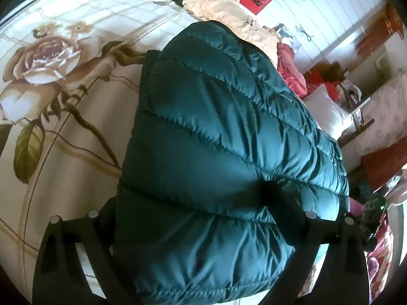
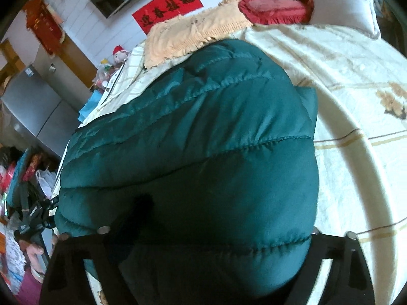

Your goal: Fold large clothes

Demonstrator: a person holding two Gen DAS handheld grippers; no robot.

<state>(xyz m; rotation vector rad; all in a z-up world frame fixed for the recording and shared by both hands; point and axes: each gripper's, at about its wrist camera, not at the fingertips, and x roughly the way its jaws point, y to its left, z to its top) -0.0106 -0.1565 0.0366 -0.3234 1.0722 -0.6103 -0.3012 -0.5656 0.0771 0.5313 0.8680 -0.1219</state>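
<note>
A dark green quilted puffer jacket [image 1: 216, 127] lies bunched on the bed, and its thick near end fills the space between both pairs of fingers. My left gripper [image 1: 193, 200] stands wide with the jacket's bulk in it. One fingertip sinks into the fabric where the creases run together; the other sits against the jacket's left edge. In the right wrist view the same jacket [image 2: 203, 139] bulges between the fingers of my right gripper [image 2: 229, 218], which press on it from both sides. A hand [image 2: 35, 251] holds the left gripper at that view's left edge.
The bed cover [image 1: 63, 81] is cream with a rose print. A beige fringed cloth [image 2: 188, 35], a red cushion [image 2: 272, 7] and a white pillow [image 2: 343, 5] lie beyond the jacket. A grey fridge [image 2: 33, 106] and floor clutter [image 2: 23, 172] stand off the bed's left side.
</note>
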